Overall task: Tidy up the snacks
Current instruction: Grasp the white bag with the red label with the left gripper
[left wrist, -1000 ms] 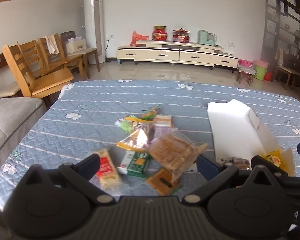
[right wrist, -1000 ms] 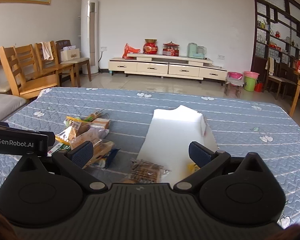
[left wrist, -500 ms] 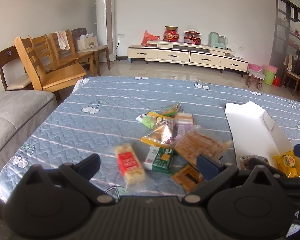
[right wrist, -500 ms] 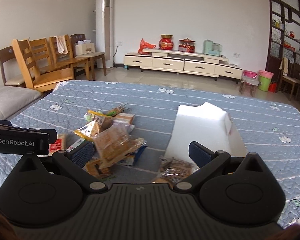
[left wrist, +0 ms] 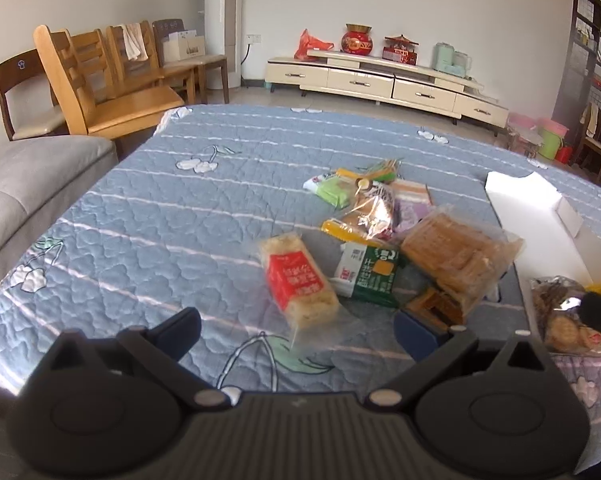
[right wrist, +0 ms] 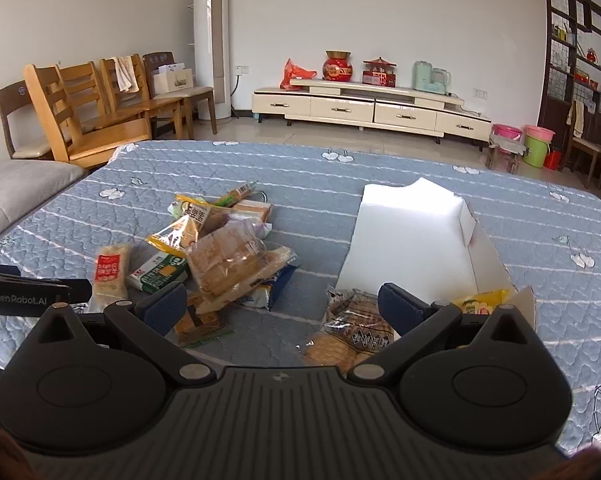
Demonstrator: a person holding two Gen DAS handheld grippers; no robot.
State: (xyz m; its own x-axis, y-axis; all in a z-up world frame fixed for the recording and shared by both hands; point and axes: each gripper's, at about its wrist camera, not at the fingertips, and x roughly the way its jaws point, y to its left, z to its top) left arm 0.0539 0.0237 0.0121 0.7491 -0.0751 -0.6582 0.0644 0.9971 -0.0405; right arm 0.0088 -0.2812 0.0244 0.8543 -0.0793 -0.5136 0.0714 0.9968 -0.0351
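I hold both grippers above the blue quilted table, and I take the white open box as my landmark. My left gripper has its jaws spread wide with nothing between them, hanging over the red-labelled rice cracker pack at the near left end of the snack pile, which lies left of the box. My right gripper is likewise spread and empty, at the box's near end. A cookie bag and a yellow packet rest in that near end.
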